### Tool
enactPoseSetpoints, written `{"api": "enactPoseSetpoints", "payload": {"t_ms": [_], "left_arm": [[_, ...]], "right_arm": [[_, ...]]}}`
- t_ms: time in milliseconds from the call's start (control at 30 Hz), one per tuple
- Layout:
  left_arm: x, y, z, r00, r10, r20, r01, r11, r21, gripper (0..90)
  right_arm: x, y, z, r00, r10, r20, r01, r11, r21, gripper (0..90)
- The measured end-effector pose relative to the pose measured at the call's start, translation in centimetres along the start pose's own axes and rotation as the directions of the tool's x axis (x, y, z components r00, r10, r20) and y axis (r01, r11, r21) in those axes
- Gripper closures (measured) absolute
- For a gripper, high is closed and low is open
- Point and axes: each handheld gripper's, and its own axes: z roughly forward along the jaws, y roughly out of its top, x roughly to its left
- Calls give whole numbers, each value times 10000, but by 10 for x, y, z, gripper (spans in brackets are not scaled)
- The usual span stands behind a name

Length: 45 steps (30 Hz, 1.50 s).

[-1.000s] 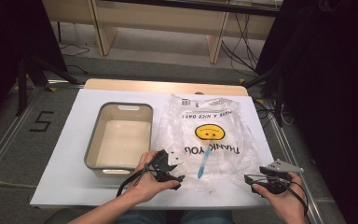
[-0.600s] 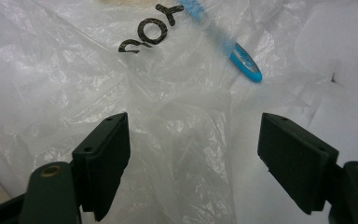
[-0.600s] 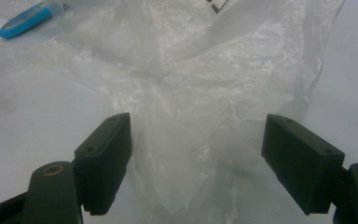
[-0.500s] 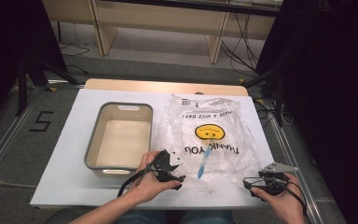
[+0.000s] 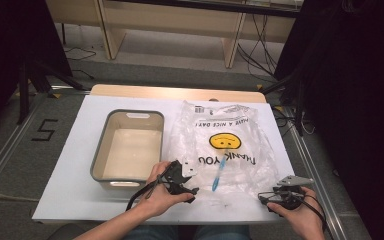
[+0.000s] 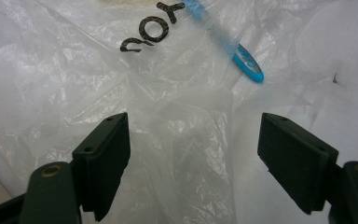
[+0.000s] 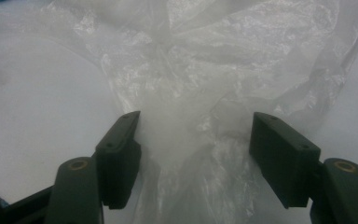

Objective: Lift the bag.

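Crinkled clear plastic bag (image 5: 230, 145), smiley-printed, holds a blue toothbrush (image 5: 219, 172); both grippers' fingers (image 6: 103, 158) gape wide, gripping nothing.

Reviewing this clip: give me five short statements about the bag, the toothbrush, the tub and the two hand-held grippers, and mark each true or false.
1. The blue toothbrush lies inside the clear plastic bag. True.
2. The left hand-held gripper is shut on the bag. False: its jaws stand wide apart with bag film between them.
3. The grey tub sits to the left of the bag in the high view. True.
4. The toothbrush rests in the tub. False: the tub looks empty; the toothbrush is in the bag.
5. The right hand-held gripper is open at the bag's crumpled edge. True.
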Motion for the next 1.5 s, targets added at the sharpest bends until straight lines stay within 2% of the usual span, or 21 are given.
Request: {"api": "enactPoseSetpoints", "payload": {"t_ms": [233, 333, 600, 633, 667, 867, 967, 1167, 1400, 1500], "left_arm": [[0, 0, 0, 10000, 4, -9, -4, 10000, 1, 248], [0, 0, 1, 10000, -18, -2, 18, 10000, -6, 249], [0, 0, 1, 10000, -1, -17, 1, 10000, 11, 249], [0, 0, 1, 10000, -1, -17, 1, 10000, 11, 249], [0, 0, 1, 10000, 1, 0, -1, 10000, 8, 249], [0, 0, 2, 10000, 39, 8, -39, 10000, 54, 248], [-1, 0, 2, 10000, 10, 23, -10, 10000, 46, 247], [-6, 1, 4, 9998, 38, 210, -38, 10000, 33, 234], [-13, 1, 10, 9997, 37, 236, -43, 9997, 230, 227], [-13, 0, 12, 9997, 103, 242, -114, 9988, 479, 228]], "right_arm": [[2, 2, 1, 9999, -147, 38, 147, 9999, 12, 423], [3, 3, 1, 9998, -207, 16, 206, 9998, 63, 475], [3, 5, 1, 9998, -213, 2, 213, 9996, 161, 666], [3, 5, 1, 9998, -213, 2, 213, 9996, 161, 666], [2, 6, 0, 9999, -162, 59, 161, 9997, 209, 721], [2, 6, 0, 10000, 20, -15, -20, 9996, 277, 859], [3, 7, 0, 9999, 114, 1, -114, 9995, 295, 877], [3, 7, 0, 9980, 624, 26, -625, 9976, 308, 898], [1, 6, -2, 9957, 923, 64, -925, 9951, 347, 900], [1, 6, -3, 9939, 1092, 122, -1096, 9933, 378, 900]]}}
